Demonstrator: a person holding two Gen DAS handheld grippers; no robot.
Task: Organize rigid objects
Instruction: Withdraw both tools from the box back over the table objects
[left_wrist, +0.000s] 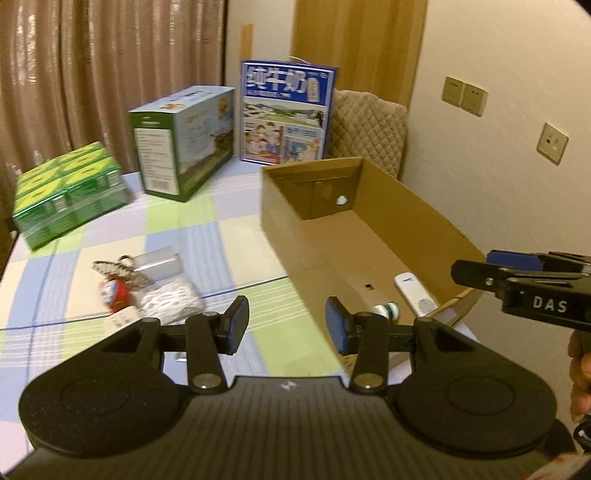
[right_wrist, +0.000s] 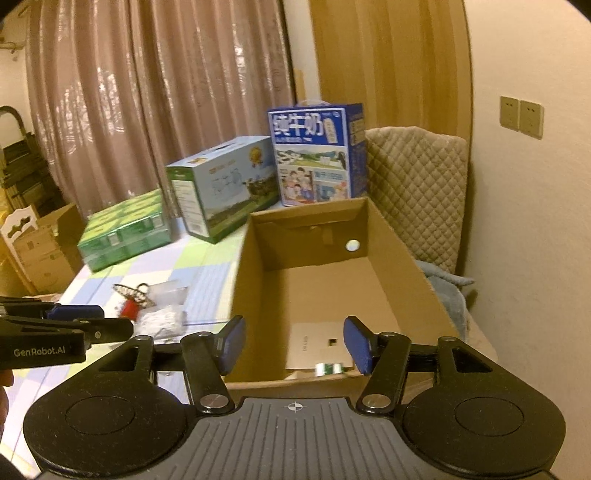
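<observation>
**Left gripper (left_wrist: 287, 321) empty, small clutter ahead and to its left**

Closest to the left wrist camera are its own two blue-padded fingers. They stand a narrow gap apart, with nothing between them.

Just beyond the left fingertip, ahead and to the left, a small heap of loose items lies on the checked tablecloth (left_wrist: 192, 236). It includes a bunch of keys (left_wrist: 122, 273) with a red fob (left_wrist: 116, 295). Touching the keys on their right is a clear bag of white pieces (left_wrist: 170, 301), the item nearest the fingertip. The heap is blurred, but the key bunch seems to run slantwise, from far left to near right.

To the right of the same gripper sits an open cardboard box (left_wrist: 280, 221), its long side running away from the camera. Inside, at the near end, lie a white remote (left_wrist: 415, 291) and a small green-capped bottle (left_wrist: 386, 310).

The right gripper (right_wrist: 293, 345) hangs over the near end of the box. Its fingers are moderately spread and hold nothing. From its own camera the heap is off to the left, with the left gripper in between.

The left hand is therefore judged the nearer one for the next pickup. It would need to swing left and dip toward the bag or the keys.

Three printed cartons stand at the far edge of the table, well apart from both grippers.
</observation>
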